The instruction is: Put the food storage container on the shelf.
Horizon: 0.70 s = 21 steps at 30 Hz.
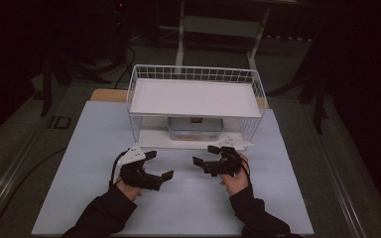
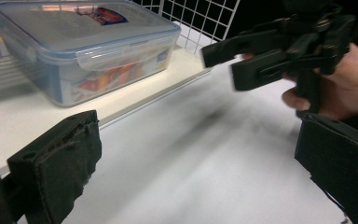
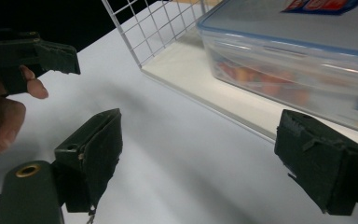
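both grippers (image 1: pixel 155 166) (image 1: pixel 206 154) wide open, empty, on white table (image 1: pixel 79 163); lidded box (image 1: pixel 195 128) sits just ahead on rack's lower shelf (image 1: pixel 151 141), long axis crosswise, right one nearer.

A white wire rack (image 1: pixel 196 74) stands at the far middle of the pale worktop (image 1: pixel 79 148). Its upper shelf (image 1: pixel 196 97) is a bare white board. On the lower shelf (image 1: pixel 154 139) beneath it sits a clear plastic box (image 1: pixel 195 128) with a lid, set in the middle. Near the rack's front edge, the left gripper (image 1: pixel 161 165) and the right gripper (image 1: pixel 203 154) hover over the worktop, well apart from each other, each with its jaws spread and nothing between them. Dark sleeves (image 1: pixel 101 213) come in from below.
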{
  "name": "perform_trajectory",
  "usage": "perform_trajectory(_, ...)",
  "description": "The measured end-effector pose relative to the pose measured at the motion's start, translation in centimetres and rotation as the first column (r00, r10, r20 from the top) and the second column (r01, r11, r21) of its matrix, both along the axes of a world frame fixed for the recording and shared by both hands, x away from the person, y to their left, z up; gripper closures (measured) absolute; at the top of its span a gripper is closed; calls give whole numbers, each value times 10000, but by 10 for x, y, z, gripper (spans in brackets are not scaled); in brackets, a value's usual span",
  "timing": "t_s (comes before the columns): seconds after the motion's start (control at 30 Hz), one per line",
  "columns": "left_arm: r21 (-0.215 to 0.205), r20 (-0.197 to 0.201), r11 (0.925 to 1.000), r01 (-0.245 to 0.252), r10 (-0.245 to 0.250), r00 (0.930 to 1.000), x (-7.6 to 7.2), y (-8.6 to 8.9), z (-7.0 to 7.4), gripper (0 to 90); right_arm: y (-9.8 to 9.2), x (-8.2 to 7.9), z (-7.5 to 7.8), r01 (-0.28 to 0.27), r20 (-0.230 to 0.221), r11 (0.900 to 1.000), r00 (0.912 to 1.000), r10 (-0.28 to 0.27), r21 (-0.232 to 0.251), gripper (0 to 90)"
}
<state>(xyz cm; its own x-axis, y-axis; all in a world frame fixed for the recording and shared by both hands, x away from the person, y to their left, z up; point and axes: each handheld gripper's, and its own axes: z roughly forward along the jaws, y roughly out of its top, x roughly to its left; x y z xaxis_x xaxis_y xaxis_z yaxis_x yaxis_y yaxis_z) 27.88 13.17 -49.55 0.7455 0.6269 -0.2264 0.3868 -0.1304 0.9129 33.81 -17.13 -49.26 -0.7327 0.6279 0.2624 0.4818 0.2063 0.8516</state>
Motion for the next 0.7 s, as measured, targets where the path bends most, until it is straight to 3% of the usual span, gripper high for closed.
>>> perform_trajectory(0.17,125,118,9999,32,-34,9999,-6,5,-1,5,-12,-12,3,24,354,10000,9994,-23,-9,152)
perform_trajectory(0.2,304,101,9994,133,-136,9999,-9,7,-3,5,-17,-18,3,-72,419,9999,9991,76,-83,152)
perform_trajectory(0.7,378,66,9970,675,-678,9977,-30,22,2,5,-54,-54,7,-344,665,9994,9972,342,26,153)
